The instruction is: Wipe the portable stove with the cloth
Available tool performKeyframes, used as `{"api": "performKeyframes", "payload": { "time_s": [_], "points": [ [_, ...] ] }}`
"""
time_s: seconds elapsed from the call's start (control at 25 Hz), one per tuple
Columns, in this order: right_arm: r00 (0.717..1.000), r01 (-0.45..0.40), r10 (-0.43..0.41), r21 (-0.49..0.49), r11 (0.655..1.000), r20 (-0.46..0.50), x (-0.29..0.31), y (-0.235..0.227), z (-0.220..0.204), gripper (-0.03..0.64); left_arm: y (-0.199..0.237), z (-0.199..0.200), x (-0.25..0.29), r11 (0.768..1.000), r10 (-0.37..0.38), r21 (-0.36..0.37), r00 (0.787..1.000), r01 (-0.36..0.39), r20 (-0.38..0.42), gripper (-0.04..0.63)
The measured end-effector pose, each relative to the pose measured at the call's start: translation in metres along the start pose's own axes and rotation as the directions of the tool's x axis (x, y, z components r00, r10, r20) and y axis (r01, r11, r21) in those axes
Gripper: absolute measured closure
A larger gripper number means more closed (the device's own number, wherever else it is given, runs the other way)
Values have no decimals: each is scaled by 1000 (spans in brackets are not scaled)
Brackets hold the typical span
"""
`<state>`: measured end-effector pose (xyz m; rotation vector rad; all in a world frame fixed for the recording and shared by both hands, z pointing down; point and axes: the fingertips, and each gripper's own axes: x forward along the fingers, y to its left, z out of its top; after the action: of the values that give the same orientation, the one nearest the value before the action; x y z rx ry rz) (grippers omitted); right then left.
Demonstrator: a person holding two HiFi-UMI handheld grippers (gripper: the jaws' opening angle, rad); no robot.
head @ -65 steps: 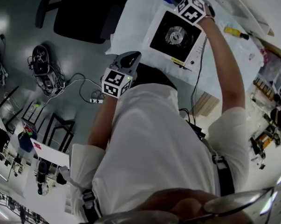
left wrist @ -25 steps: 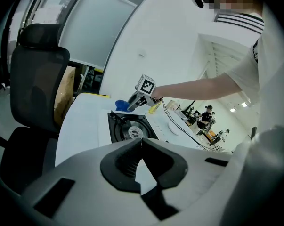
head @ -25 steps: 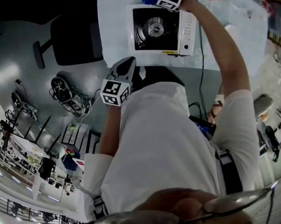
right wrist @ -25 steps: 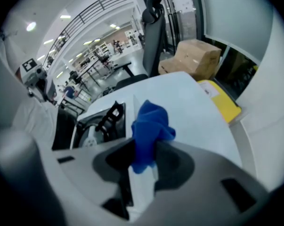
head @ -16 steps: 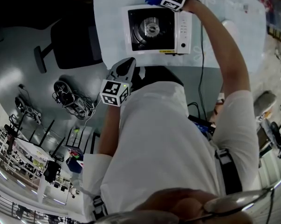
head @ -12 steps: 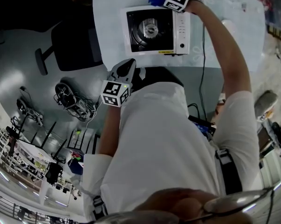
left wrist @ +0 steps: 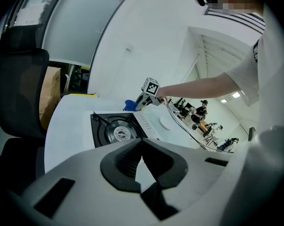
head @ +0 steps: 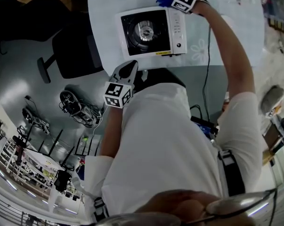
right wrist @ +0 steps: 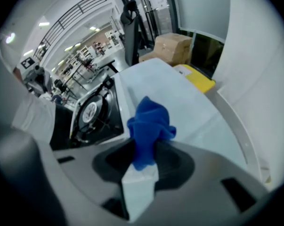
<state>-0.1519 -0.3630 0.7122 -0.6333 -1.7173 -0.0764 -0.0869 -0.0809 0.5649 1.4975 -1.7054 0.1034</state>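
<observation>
Right now my right gripper (right wrist: 145, 152) is clamped on the crumpled blue cloth (right wrist: 149, 121), just past the far edge of the white portable stove with the black burner top (head: 149, 32), near its control-panel end. My left gripper (left wrist: 142, 147) has its jaws together on nothing, held at my chest, off the table. Compared with half a second ago, the stove sits lower and further left in the head view – the cloth stays at that corner. The stove rests on a pale blue covered table (head: 226, 27); a black office chair (head: 71, 46) stands beside it on grey floor.
</observation>
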Motion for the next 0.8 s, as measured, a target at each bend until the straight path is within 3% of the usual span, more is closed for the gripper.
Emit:
{"api": "performKeyframes", "payload": {
  "time_s": [0.44,0.68,0.8],
  "points": [
    [990,130,-133,69,989,36,-20,-14,-33,480,-14,14,22,997,-69,45,997,70,-26,558],
    [994,27,-43,151,988,103,-20,12,-38,480,-31,25,37,990,-105,91,993,109,-50,558],
    [990,115,-126,149,982,69,-28,1,-51,480,-40,29,43,986,-121,110,991,127,-62,558]
  ]
}}
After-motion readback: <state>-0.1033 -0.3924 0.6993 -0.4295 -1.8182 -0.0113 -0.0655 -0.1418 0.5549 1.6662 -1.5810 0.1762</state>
